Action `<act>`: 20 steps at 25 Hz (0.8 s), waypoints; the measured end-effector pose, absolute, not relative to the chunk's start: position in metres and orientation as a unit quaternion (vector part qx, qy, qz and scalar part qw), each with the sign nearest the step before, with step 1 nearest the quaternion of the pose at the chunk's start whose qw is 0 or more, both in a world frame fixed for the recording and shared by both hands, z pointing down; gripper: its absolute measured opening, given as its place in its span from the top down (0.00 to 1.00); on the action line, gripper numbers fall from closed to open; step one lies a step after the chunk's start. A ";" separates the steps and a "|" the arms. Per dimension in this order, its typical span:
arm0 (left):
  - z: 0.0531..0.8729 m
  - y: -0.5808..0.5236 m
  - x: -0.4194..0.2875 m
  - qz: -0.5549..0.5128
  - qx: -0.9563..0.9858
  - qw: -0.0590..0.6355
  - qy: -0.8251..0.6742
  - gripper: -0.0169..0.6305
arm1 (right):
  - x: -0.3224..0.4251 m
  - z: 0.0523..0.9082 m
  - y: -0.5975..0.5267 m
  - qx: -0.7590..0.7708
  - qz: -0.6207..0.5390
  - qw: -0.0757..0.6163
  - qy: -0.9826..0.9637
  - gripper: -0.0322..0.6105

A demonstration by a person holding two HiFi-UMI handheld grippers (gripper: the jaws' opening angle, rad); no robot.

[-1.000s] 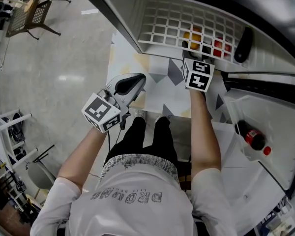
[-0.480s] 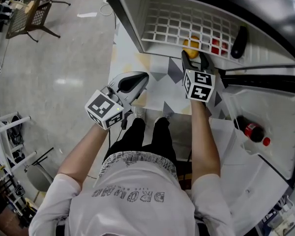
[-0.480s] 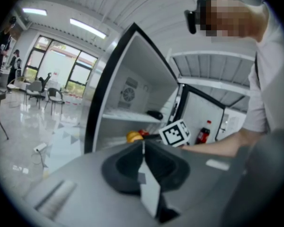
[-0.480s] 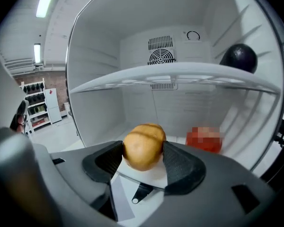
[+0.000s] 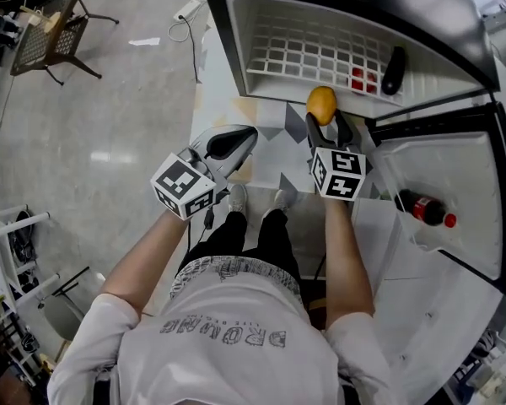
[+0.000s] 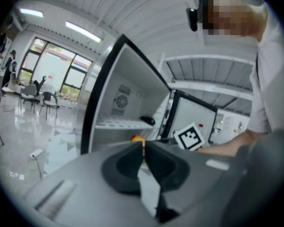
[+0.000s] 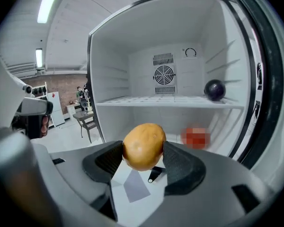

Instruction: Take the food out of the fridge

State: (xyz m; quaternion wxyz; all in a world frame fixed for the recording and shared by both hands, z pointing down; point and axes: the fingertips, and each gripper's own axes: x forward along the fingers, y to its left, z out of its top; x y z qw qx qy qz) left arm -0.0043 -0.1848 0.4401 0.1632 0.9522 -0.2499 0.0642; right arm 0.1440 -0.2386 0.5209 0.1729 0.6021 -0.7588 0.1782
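Observation:
My right gripper (image 5: 323,121) is shut on an orange (image 5: 321,104), held just outside the front of the open fridge (image 5: 236,32). In the right gripper view the orange (image 7: 143,145) sits squeezed between both pads. Behind it, on the fridge's lower level, lies a red food item (image 7: 196,137), which the head view shows under the wire shelf (image 5: 304,49). A dark purple eggplant-like item (image 7: 214,89) rests on that shelf at the right. My left gripper (image 5: 239,135) hangs shut and empty to the left, outside the fridge; its jaws (image 6: 143,148) touch.
The fridge door (image 5: 438,167) stands open at the right, with a cola bottle (image 5: 422,208) in its rack. The person's legs and shoes (image 5: 236,199) are below the grippers on a patterned floor mat. A chair (image 5: 51,19) stands far left.
The right gripper has drawn back out of the fridge with the orange in it, from under the wire shelf to in front of it. The left gripper barely moved.

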 end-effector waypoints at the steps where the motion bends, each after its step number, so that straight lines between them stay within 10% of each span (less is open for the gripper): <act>1: 0.438 -0.183 -0.005 0.063 0.953 0.162 -0.249 0.95 | 0.143 0.516 -0.233 0.602 0.177 0.172 -0.759 0.56; 20: 0.394 -0.169 -0.022 0.048 0.959 0.133 -0.244 0.95 | 0.125 0.412 -0.166 0.588 0.153 0.105 -0.788 0.56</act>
